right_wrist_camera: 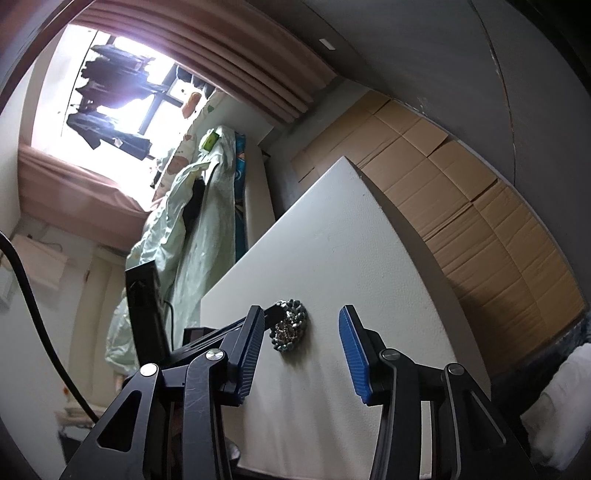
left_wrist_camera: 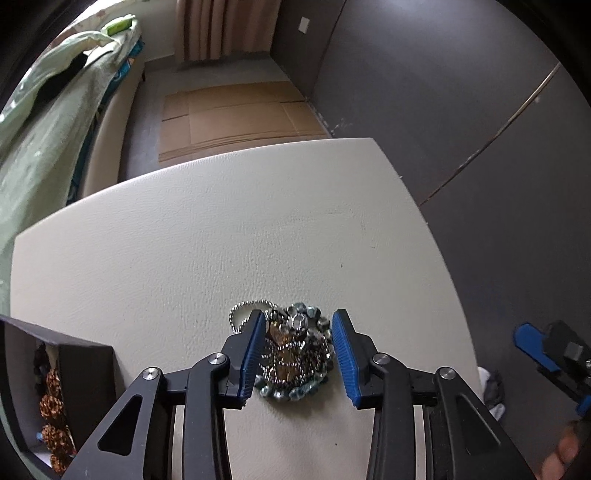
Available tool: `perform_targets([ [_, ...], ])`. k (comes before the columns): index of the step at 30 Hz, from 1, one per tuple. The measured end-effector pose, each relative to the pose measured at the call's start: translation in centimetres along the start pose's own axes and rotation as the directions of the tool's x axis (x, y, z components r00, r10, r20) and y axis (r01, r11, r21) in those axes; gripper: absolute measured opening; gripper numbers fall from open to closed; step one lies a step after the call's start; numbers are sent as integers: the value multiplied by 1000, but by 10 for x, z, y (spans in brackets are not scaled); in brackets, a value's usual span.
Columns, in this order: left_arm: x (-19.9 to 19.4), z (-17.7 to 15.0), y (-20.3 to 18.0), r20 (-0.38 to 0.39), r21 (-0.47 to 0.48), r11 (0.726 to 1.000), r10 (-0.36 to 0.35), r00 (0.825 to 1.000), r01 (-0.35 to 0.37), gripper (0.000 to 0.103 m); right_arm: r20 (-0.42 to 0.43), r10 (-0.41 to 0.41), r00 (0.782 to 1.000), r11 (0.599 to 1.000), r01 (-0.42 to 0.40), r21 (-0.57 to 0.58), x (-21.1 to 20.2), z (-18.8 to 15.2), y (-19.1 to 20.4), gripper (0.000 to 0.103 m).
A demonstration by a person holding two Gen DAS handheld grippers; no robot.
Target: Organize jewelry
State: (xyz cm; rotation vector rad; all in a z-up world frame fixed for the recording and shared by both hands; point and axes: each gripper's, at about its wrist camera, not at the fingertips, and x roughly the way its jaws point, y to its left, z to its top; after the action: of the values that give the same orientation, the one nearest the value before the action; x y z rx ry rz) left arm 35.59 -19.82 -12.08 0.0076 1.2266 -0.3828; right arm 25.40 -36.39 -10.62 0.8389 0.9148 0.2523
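- Left gripper (left_wrist_camera: 299,354) points steeply down at the surface (left_wrist_camera: 184,240), its blue pads standing on either side of a heap of jewelry (left_wrist_camera: 295,354); the left pad looks to be touching the heap, the right pad stands just clear, so the jaws are apart and not clamped.
- Right gripper (right_wrist_camera: 303,350) hangs over the near right part of the surface with its jaws apart and only bare surface between them; in the left wrist view it is cut off at the right border.
- Jewelry heap: a round tangle of grey-blue faceted beads ringing fine silver ball chain and amber stones, with one silver chain loop spilling out behind the left pad. How many pieces make up the tangle cannot be made out.
- Left of the left gripper, a dark box (left_wrist_camera: 74,362) sits at the surface's near left corner, partly cut off, with brown beaded pieces (left_wrist_camera: 53,406) showing inside.
- Ahead of the left gripper, the pale surface is open up to its far edge and right corner.
- Beyond that edge, flattened cardboard (left_wrist_camera: 240,118) lies on the floor; a bed with green bedding (left_wrist_camera: 55,92) runs along the left, curtains (left_wrist_camera: 218,29) hang at the far end.
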Motion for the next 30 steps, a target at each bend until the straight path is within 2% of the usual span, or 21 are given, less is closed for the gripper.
perform_targets([
  [8, 13, -2, -10, -29, 48, 991, 126, 992, -124, 35, 17, 18, 1000, 998, -19, 52, -6, 4, -11, 44],
  [10, 13, -3, -12, -31, 66, 988, 139, 990, -137, 35, 17, 19, 1000, 999, -20, 50, -6, 3, -9, 44],
  [13, 13, -2, -15, -43, 91, 984, 157, 987, -152, 29, 12, 20, 1000, 998, -21, 54, -5, 4, -9, 44],
  [15, 11, -1, -15, -44, 94, 986, 145, 988, -141, 20, 9, 21, 1000, 998, -21, 54, -4, 4, -10, 44],
  [22, -20, 2, -14, -3, 109, 991, 84, 996, -83, 20, -15, 7, 1000, 999, -6, 46, 2, 4, -12, 44],
  [30, -72, 5, -8, 89, 95, 995, 26, 996, -35, 20, -55, -12, 998, 1000, 12, -3, 15, 0, -3, 44],
])
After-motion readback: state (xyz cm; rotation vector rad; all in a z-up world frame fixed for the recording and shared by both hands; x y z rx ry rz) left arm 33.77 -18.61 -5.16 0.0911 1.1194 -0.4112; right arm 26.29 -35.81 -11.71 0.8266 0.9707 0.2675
